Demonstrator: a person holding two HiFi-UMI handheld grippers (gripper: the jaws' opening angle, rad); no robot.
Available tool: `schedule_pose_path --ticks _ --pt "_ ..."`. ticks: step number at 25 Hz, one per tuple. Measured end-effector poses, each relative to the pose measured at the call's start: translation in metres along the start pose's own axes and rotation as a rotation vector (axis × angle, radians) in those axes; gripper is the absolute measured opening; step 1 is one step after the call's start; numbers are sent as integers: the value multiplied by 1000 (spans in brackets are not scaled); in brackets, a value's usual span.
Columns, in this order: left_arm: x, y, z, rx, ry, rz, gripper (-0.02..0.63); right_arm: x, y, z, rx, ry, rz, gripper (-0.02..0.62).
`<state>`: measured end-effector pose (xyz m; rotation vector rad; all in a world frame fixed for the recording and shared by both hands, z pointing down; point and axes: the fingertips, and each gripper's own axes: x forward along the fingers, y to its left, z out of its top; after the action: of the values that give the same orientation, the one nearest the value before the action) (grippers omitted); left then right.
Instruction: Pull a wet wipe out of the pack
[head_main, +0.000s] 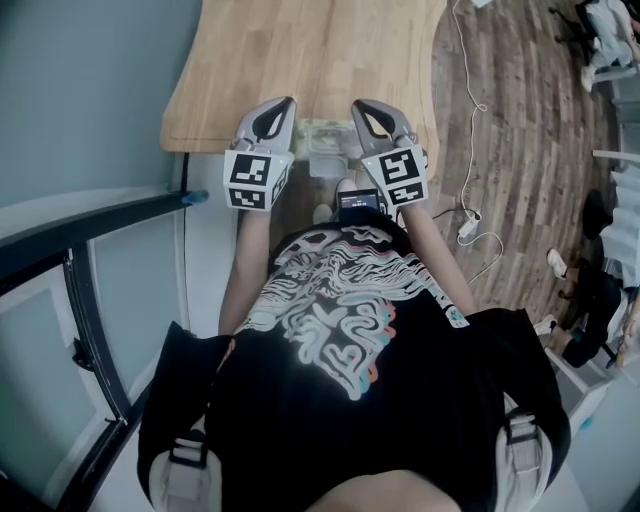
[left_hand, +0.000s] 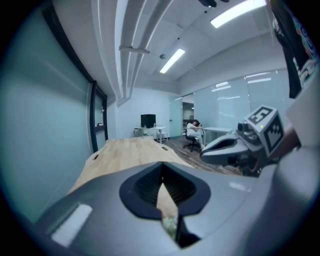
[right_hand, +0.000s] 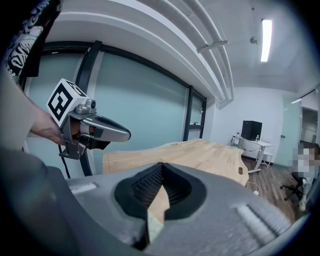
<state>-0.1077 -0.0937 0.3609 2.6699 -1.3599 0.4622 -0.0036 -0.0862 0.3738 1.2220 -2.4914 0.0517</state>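
One pale greenish pack (head_main: 322, 137) lies flat at the near edge of the wood table (head_main: 300, 60), its contents hidden from every view. It sits between the two grippers in the head view. The left gripper (left_hand: 162, 177) has its jaws closed tip to tip on nothing. The right gripper (right_hand: 161, 174) is likewise closed and empty, and the pack shows below both.
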Motion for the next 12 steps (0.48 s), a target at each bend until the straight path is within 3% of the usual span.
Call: schedule_pose_path --ticks 12 --pt "4 1 3 -21 3 19 -11 -1 -10 0 4 -8 10 -2"
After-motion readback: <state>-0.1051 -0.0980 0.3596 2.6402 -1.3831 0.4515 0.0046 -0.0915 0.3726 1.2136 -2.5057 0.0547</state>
